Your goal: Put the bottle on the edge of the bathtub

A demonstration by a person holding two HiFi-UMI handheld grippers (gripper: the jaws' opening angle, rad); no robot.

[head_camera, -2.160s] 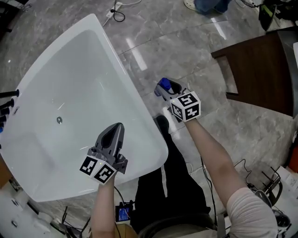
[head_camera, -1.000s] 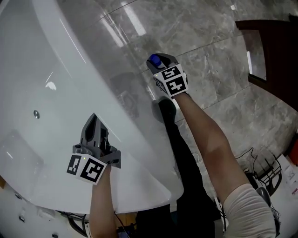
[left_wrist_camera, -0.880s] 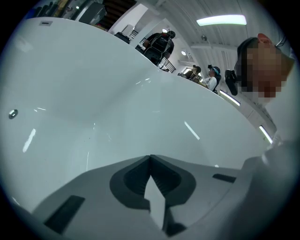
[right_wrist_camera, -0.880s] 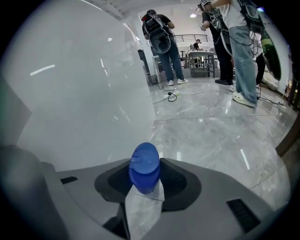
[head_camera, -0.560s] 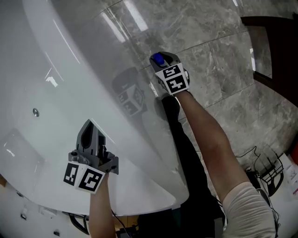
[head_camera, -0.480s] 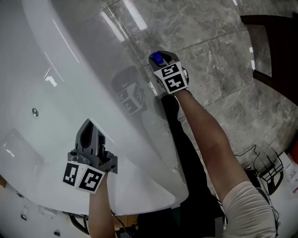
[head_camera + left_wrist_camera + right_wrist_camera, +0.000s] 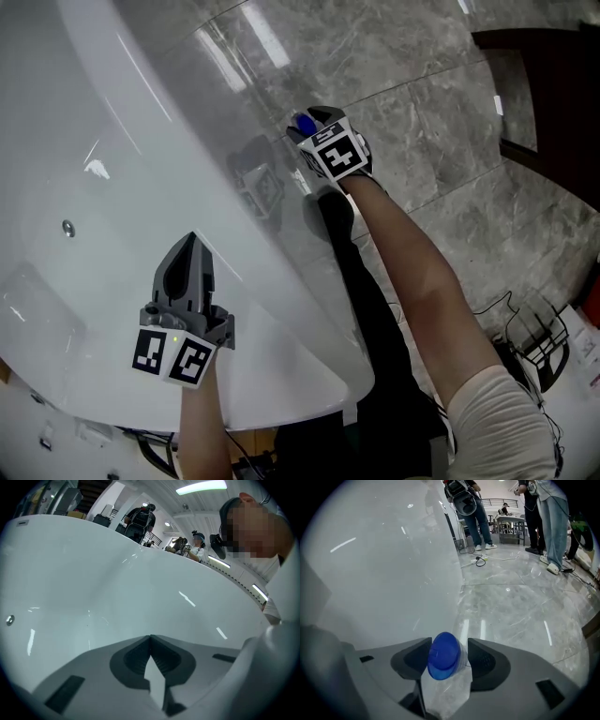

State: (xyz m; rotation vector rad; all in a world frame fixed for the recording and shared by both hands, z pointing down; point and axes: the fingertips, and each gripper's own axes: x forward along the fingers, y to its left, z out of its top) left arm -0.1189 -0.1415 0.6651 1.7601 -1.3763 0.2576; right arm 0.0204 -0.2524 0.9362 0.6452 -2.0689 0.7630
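Right gripper view: clear bottle (image 7: pixel 446 686), blue cap (image 7: pixel 443 656).

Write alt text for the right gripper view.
A clear bottle with a blue cap sits between the right claw's jaws, which have just been opening. The white bathtub wall rises at left, with glossy grey floor and standing people's legs beyond.

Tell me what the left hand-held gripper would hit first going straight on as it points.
Most likely the bathtub's white inner wall: the left hand-held gripper, jaws together, points down at it, and nothing shows in between.
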